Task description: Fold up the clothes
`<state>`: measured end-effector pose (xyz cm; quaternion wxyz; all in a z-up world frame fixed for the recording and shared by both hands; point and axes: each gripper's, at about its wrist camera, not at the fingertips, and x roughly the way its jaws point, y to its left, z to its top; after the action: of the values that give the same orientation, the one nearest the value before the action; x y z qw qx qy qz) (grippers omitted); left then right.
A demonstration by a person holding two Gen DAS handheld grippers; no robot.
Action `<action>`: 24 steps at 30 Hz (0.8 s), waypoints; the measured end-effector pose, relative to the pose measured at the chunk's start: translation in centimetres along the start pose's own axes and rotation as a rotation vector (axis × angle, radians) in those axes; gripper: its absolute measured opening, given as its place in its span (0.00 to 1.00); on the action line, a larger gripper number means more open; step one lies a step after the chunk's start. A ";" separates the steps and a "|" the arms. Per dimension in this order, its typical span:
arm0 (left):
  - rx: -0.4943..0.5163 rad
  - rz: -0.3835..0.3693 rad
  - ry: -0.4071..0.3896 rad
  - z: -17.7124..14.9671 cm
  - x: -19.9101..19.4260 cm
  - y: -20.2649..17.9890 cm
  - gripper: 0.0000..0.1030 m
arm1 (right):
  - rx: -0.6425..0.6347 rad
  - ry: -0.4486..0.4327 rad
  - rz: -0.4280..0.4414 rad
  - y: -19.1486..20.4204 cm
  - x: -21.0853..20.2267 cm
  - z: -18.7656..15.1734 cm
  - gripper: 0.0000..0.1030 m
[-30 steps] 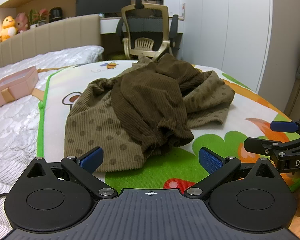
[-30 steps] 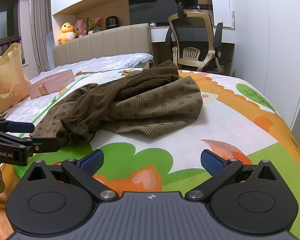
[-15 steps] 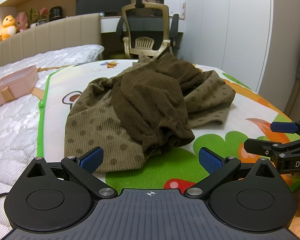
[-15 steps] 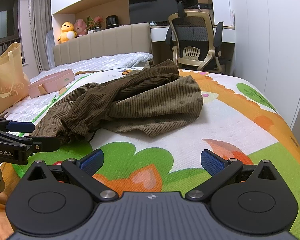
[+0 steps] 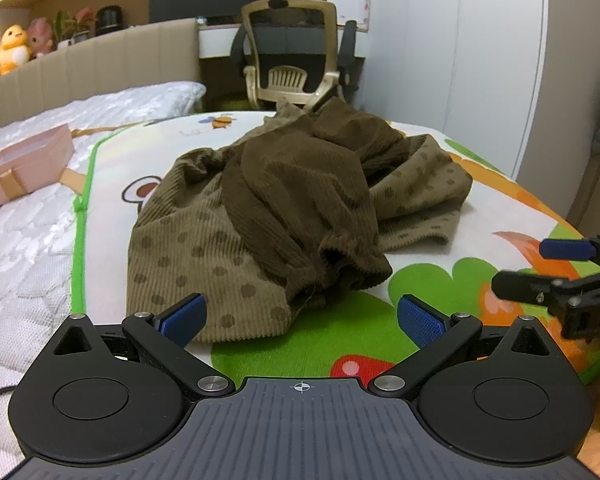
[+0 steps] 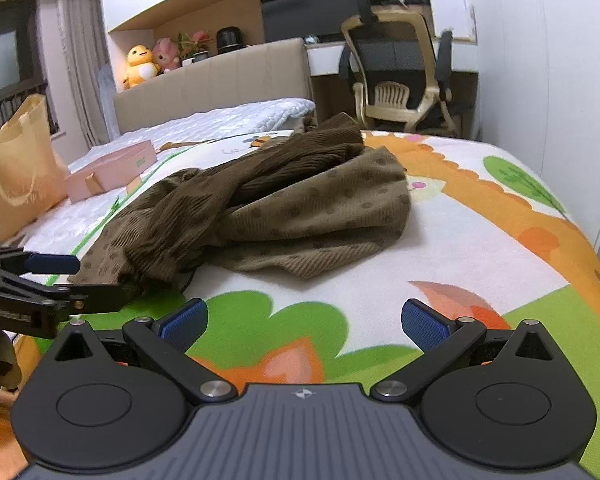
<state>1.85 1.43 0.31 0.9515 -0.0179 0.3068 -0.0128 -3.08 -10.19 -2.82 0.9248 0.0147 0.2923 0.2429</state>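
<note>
Little differs from a second ago: we hold the left hand-held gripper [image 5: 300, 316] and right hand-held gripper [image 6: 305, 322] spread wide, empty, short of the clothes [image 5: 284, 208], which stay crumpled on the mat [image 6: 460, 248] covering the bed [image 5: 28, 240].

Brown corduroy garment [image 5: 284, 216], polka-dotted panels, crumpled heap, unfolded

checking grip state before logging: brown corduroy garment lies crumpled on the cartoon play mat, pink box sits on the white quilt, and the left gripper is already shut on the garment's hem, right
Not quite. The left wrist view shows the left gripper open, its blue pads apart and holding nothing. The brown corduroy garment does lie crumpled on the cartoon play mat, and the pink box sits on the white quilt.
</note>
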 end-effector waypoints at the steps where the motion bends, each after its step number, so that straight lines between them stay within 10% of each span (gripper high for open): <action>1: -0.001 -0.009 0.003 0.4 0.1 0.2 1.00 | 0.017 0.010 -0.003 -0.6 0.3 0.4 1.00; 11: 0.050 -0.082 -0.086 9.0 3.6 4.1 1.00 | 0.251 0.109 0.006 -6.0 2.5 1.4 1.00; 19: -0.017 -0.078 0.025 13.4 13.8 9.4 1.00 | 0.255 0.214 0.033 -6.7 3.7 3.6 1.00; 24: -0.070 -0.095 0.064 13.7 16.6 12.1 1.00 | 0.075 0.028 -0.017 -6.3 5.4 8.9 1.00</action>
<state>23.55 13.32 1.23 0.9384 -0.0650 0.3361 -0.0478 8.44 -12.23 0.63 0.9215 0.0434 0.3143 0.2240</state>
